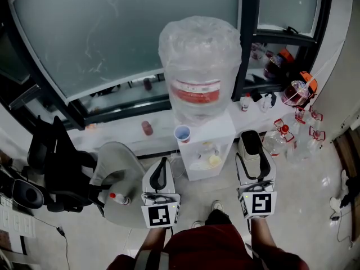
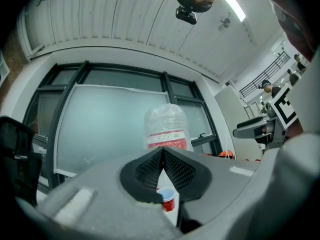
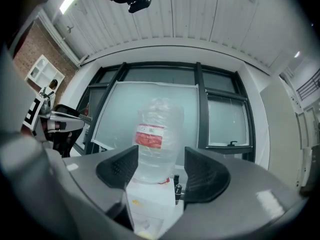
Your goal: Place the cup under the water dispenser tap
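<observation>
A black office chair (image 1: 56, 162) stands far on the left, on the floor. Next to it is a grey rounded table (image 1: 121, 156). A small bottle with a red cap (image 1: 118, 197) stands on it.

Then comes the left gripper (image 1: 162, 165). It is held up in front of the person. In the left gripper view its two black jaws (image 2: 163, 156) are pressed together at the tips. Nothing is between them.

The small red paper cup (image 1: 182, 133) stands upright on top of the white box-shaped water dispenser (image 1: 216, 131). It is at the left front corner of the top, just beside the bottom of the big clear plastic water bottle (image 1: 199, 66). That bottle has a red label and sits upside down on the dispenser. In the left gripper view the cup (image 2: 168, 199) shows low down, under the closed jaws, and is well apart from them. It is not under a tap.

Behind the dispenser is a frosted glass window (image 1: 112, 32) with dark frames.

The right gripper (image 1: 251, 142) is held up just right of the dispenser. In the right gripper view its jaws (image 3: 160, 166) stand wide apart and hold nothing. The big bottle shows far off in the gap, and two small black taps (image 3: 176, 189) show on the dispenser near the right jaw.

Far on the right, some clear bottles with red and orange tops (image 1: 298, 91) are by the window and on the floor.
</observation>
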Action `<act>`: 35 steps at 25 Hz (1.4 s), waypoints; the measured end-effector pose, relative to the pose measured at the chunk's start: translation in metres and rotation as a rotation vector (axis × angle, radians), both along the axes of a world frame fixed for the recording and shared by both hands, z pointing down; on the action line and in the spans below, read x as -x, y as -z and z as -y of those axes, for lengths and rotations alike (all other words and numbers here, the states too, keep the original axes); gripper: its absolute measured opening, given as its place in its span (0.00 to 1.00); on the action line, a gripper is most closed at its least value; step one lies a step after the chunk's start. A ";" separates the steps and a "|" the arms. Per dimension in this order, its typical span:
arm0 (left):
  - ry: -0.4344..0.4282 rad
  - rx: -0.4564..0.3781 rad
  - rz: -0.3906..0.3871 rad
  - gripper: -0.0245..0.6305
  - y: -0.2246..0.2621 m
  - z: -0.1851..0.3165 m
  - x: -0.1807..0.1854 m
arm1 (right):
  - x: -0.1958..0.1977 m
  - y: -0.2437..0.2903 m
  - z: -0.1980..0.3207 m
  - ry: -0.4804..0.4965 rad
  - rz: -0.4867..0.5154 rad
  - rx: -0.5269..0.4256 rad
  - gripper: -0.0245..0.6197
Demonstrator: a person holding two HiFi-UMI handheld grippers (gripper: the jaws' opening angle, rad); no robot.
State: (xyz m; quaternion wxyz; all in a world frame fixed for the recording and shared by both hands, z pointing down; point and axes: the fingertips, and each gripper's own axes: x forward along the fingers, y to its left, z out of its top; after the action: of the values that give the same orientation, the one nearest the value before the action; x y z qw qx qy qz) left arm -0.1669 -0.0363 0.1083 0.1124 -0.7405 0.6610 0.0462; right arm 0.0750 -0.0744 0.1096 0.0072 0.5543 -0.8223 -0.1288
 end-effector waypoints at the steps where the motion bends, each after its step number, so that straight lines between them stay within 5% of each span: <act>1: -0.002 0.001 0.000 0.05 -0.001 0.001 0.000 | 0.000 0.000 -0.001 -0.003 -0.001 -0.002 0.47; 12: -0.002 0.003 0.002 0.05 -0.004 0.001 0.004 | 0.016 0.001 -0.007 0.033 0.005 -0.023 0.07; 35: -0.006 -0.008 -0.007 0.05 0.003 -0.008 0.012 | 0.020 -0.002 -0.010 0.026 -0.036 0.015 0.05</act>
State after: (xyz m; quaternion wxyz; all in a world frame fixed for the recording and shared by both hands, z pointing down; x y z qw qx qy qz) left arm -0.1789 -0.0281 0.1058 0.1129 -0.7418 0.6591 0.0515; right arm 0.0546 -0.0642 0.1118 0.0243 0.5411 -0.8300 -0.1328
